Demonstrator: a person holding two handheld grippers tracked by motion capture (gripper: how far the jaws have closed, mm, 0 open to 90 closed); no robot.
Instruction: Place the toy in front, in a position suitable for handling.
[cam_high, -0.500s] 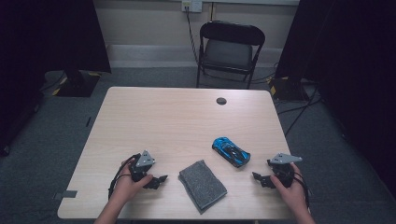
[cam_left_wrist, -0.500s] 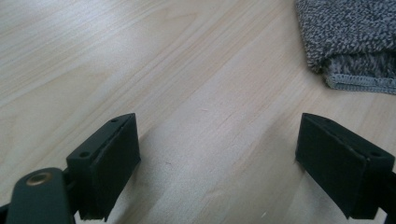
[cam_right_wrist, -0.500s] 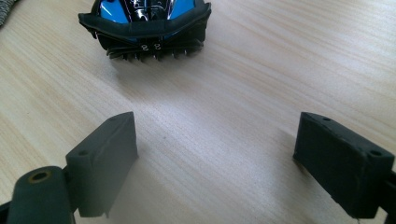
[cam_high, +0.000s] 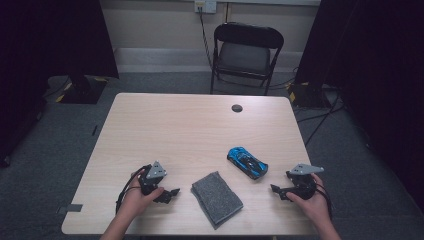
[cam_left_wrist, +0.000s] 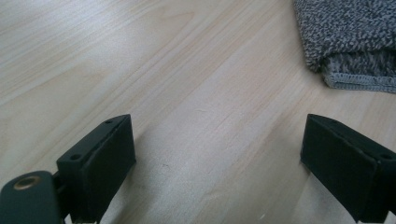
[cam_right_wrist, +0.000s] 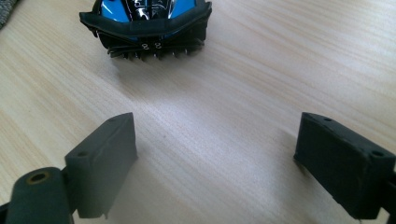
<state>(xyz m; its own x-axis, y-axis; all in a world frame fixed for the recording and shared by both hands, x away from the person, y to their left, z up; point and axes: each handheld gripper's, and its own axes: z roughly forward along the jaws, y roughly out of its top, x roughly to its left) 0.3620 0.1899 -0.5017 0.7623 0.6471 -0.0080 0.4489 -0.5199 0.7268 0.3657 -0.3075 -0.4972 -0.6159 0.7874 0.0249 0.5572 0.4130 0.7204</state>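
Right gripper (cam_right_wrist: 215, 140) behind "00"-marked car (cam_right_wrist: 147, 23)

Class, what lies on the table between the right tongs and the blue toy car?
Only bare wood between the right tongs and blue toy car, per the right gripper view.

A pale, light-brown wooden table (cam_high: 190, 130) with fine straight grain lines is seen. A folded square cloth of speckled grey-and-white towelling (cam_high: 217, 198), edged with a plain grey stitched hem, is shown at the near middle. A bright blue toy car with black trim and white markings (cam_high: 247, 162) is seen to its right; its black rear end is marked with small white figures in the right gripper view. The left gripper (cam_high: 170, 193) and the right gripper (cam_high: 278, 190) are shown in matt black, each topped by a grey three-cornered plate. A small round black disc (cam_high: 237, 108) is seen at the far side. A black folding chair (cam_high: 246, 50) is shown beyond, on a grey floor (cam_high: 75, 120).
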